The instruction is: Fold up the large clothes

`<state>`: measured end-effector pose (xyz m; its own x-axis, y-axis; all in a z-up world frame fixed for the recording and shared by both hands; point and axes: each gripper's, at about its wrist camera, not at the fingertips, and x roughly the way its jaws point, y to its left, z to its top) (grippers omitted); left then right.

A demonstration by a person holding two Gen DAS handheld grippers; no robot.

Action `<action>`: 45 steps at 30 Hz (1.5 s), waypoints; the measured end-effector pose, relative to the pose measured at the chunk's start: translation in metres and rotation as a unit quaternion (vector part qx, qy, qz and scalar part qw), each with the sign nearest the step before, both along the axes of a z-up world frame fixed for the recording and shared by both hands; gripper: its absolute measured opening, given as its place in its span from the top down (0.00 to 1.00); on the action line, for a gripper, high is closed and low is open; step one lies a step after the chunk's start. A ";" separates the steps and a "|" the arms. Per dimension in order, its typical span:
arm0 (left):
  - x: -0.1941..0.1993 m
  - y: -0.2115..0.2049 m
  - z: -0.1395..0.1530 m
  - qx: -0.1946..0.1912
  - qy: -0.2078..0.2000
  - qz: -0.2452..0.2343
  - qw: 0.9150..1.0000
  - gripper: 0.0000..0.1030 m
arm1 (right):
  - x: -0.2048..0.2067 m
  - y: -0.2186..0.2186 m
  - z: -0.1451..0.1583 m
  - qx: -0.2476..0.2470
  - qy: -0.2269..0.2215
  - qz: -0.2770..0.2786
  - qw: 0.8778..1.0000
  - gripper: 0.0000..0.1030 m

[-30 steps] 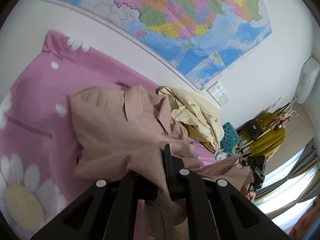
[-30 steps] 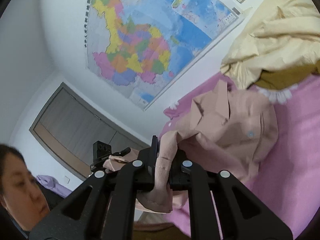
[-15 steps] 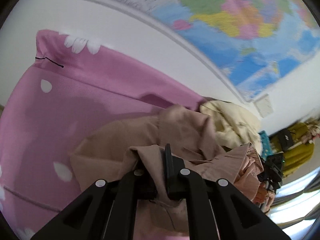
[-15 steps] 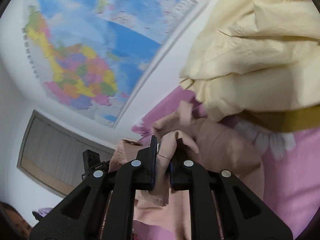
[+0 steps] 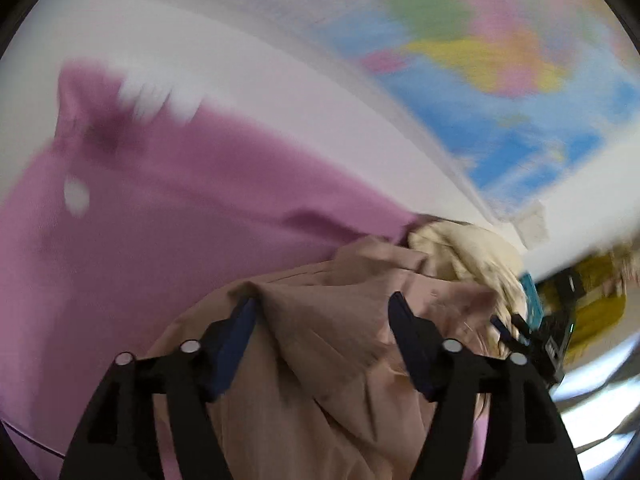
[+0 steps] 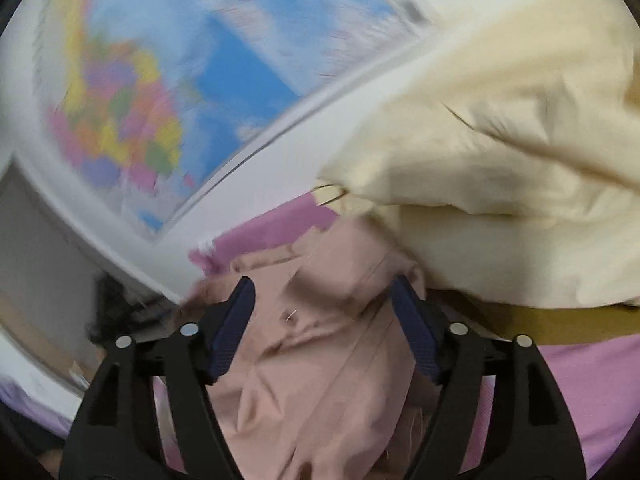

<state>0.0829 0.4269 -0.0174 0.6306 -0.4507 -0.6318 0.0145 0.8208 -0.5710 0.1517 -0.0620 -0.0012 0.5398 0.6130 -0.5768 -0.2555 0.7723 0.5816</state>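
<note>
A dusty-pink garment (image 5: 320,344) lies bunched on the pink bedsheet (image 5: 152,240). My left gripper (image 5: 322,312) is open, its jaws spread wide just above the garment's folded edge. My right gripper (image 6: 322,300) is also open over the same garment (image 6: 312,360), near its collar end. The other gripper (image 5: 532,340) shows at the right of the left wrist view. Both views are blurred by motion.
A cream garment (image 6: 500,160) over a mustard one (image 6: 560,320) is piled at the right, touching the pink garment; it also shows in the left wrist view (image 5: 468,256). A wall map (image 6: 180,80) hangs behind the bed. Hanging clothes (image 5: 592,304) stand far right.
Both grippers were shut on the pink garment and carried it toward the wall; now both have opened and let it go, and the garment lies folded on the bed.
</note>
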 end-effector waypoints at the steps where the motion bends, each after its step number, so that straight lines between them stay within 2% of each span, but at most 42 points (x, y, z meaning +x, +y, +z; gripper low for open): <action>1: -0.011 -0.007 0.008 0.027 -0.020 -0.017 0.999 0.26 | -0.008 0.007 0.005 -0.017 -0.014 0.014 1.000 0.31; 2: -0.019 -0.017 0.012 0.061 -0.027 -0.030 0.997 0.26 | -0.017 0.019 0.010 -0.041 -0.032 0.038 0.998 0.30; 3: -0.024 -0.030 0.014 0.112 -0.029 -0.043 0.992 0.26 | -0.025 0.034 0.012 -0.071 -0.041 0.062 0.995 0.29; 5: -0.029 -0.058 0.010 0.188 -0.032 -0.071 0.979 0.24 | -0.034 0.064 0.011 -0.126 -0.056 0.100 0.985 0.24; 6: -0.028 -0.065 0.008 0.205 -0.028 -0.080 0.975 0.24 | -0.037 0.083 0.007 -0.159 -0.062 0.122 0.978 0.21; 9: -0.015 -0.096 -0.009 0.266 -0.003 -0.102 0.959 0.25 | -0.039 0.121 -0.012 -0.225 -0.063 0.160 0.959 0.21; 10: -0.007 -0.104 -0.016 0.296 0.008 -0.097 0.950 0.32 | -0.037 0.136 -0.024 -0.261 -0.060 0.163 0.950 0.22; 11: 0.001 -0.109 -0.024 0.311 0.021 -0.093 0.945 0.36 | -0.034 0.143 -0.029 -0.277 -0.056 0.164 0.945 0.24; 13: 0.017 -0.106 -0.034 0.301 0.048 -0.087 0.948 0.59 | -0.028 0.157 -0.044 -0.310 -0.051 0.169 0.934 0.35; 15: 0.029 -0.097 -0.036 0.287 0.055 -0.071 0.954 0.81 | -0.024 0.162 -0.052 -0.339 -0.054 0.164 0.925 0.71; 16: 0.033 -0.093 -0.034 0.280 0.053 -0.063 0.956 0.90 | -0.021 0.163 -0.055 -0.350 -0.054 0.164 0.921 0.78; 17: 0.037 -0.086 -0.031 0.265 0.050 -0.056 0.961 0.90 | -0.019 0.160 -0.054 -0.343 -0.056 0.161 0.924 0.90; 19: 0.041 -0.075 -0.021 0.237 0.041 -0.036 0.970 0.96 | -0.016 0.157 -0.046 -0.330 -0.064 0.153 0.929 0.94; 23: 0.042 -0.058 0.001 0.212 0.009 0.009 0.977 0.96 | -0.011 0.145 -0.007 -0.298 -0.118 0.104 0.941 0.97; 24: 0.042 -0.053 0.005 0.207 0.004 0.024 0.978 0.95 | -0.006 0.143 0.002 -0.289 -0.132 0.093 0.944 0.97; 26: 0.042 -0.053 0.008 0.213 0.000 0.038 0.976 0.83 | 0.008 0.145 -0.003 -0.282 -0.119 0.094 0.947 0.97; 27: 0.044 -0.054 0.005 0.214 0.003 0.037 0.976 0.65 | 0.018 0.151 -0.014 -0.290 -0.101 0.103 0.946 0.97; 28: 0.044 -0.056 0.000 0.220 0.008 0.031 0.975 0.55 | 0.023 0.155 -0.025 -0.302 -0.085 0.113 0.943 0.97; 29: 0.041 -0.060 -0.004 0.231 0.010 0.022 0.973 0.53 | 0.027 0.159 -0.039 -0.318 -0.071 0.114 0.939 0.96; 31: 0.035 -0.070 -0.014 0.254 0.015 -0.005 0.967 0.38 | 0.032 0.157 -0.052 -0.327 -0.054 0.117 0.936 0.94; 32: 0.029 -0.073 -0.018 0.266 0.013 -0.013 0.964 0.38 | 0.033 0.151 -0.054 -0.322 -0.047 0.111 0.939 0.93; 34: 0.017 -0.076 -0.022 0.285 0.002 -0.027 0.958 0.34 | 0.025 0.133 -0.041 -0.280 -0.053 0.099 0.953 0.82; 35: 0.009 -0.074 -0.024 0.289 -0.003 -0.027 0.957 0.32 | 0.016 0.116 -0.026 -0.244 -0.065 0.089 0.964 0.63; 36: 0.000 -0.069 -0.024 0.289 -0.010 -0.024 0.957 0.29 | 0.009 0.107 -0.018 -0.229 -0.077 0.081 0.967 0.52; 37: -0.007 -0.064 -0.025 0.285 -0.014 -0.023 0.958 0.26 | -0.007 0.088 -0.004 -0.205 -0.099 0.070 0.971 0.48; 39: -0.026 -0.049 -0.024 0.268 -0.023 -0.014 0.963 0.18 | -0.037 0.053 0.009 -0.172 -0.111 0.061 0.977 0.33; 41: -0.042 -0.038 -0.025 0.251 -0.032 -0.007 0.967 0.18 | -0.057 0.034 0.006 -0.151 -0.103 0.058 0.981 0.28; 43: -0.059 -0.028 -0.032 0.233 -0.033 -0.004 0.972 0.12 | -0.083 0.008 -0.011 -0.149 -0.079 0.053 0.984 0.24; 45: -0.072 -0.024 -0.044 0.218 -0.028 -0.010 0.975 0.11 | -0.103 -0.007 -0.030 -0.155 -0.056 0.048 0.985 0.16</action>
